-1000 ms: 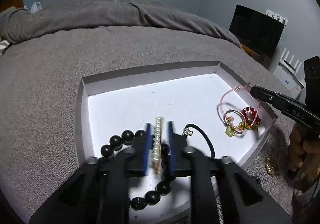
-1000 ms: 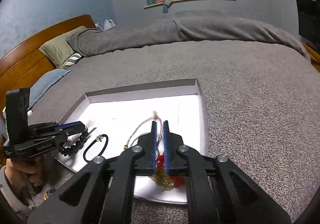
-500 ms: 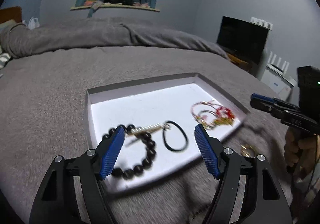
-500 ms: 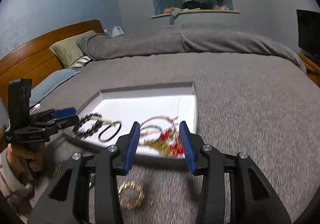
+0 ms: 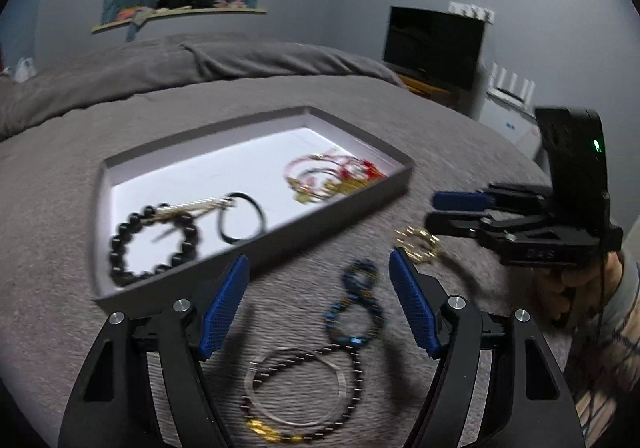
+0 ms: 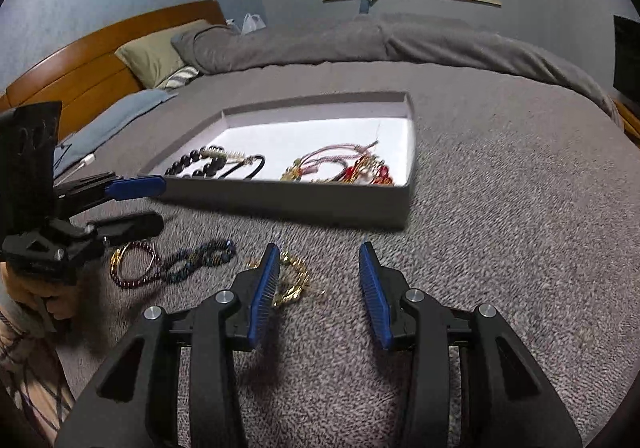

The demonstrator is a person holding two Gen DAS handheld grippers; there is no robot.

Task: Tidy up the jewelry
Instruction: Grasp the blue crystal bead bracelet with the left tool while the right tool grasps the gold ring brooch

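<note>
A shallow grey tray (image 5: 256,244) (image 6: 280,200) lies on the grey bedcover. Inside it are a black bead bracelet (image 5: 118,248), a pearl clip (image 5: 192,206), a black hair tie (image 5: 260,216) and a pink-and-red bundle (image 5: 340,176) (image 6: 360,168). In front of the tray, on the cover, lie a twisted blue bracelet (image 5: 356,304) (image 6: 196,258), a gold bracelet (image 5: 416,244) (image 6: 294,276) and a dark bead strand with a silver ring (image 5: 312,354) (image 6: 124,282). My left gripper (image 5: 317,258) (image 6: 156,204) is open above the blue bracelet, holding nothing. My right gripper (image 6: 318,248) (image 5: 440,210) is open beside the gold bracelet, also holding nothing.
A folded grey duvet (image 6: 400,40) and pillows (image 6: 156,56) lie at the far end, by a wooden headboard (image 6: 80,64). A dark screen (image 5: 432,44) stands to the right of the bed. A hand (image 5: 580,280) holds the right gripper's handle.
Both grippers let go of their jewelry inside the tray, opened, and drew back over the near edge. They now hang above the loose pieces on the bedcover.
</note>
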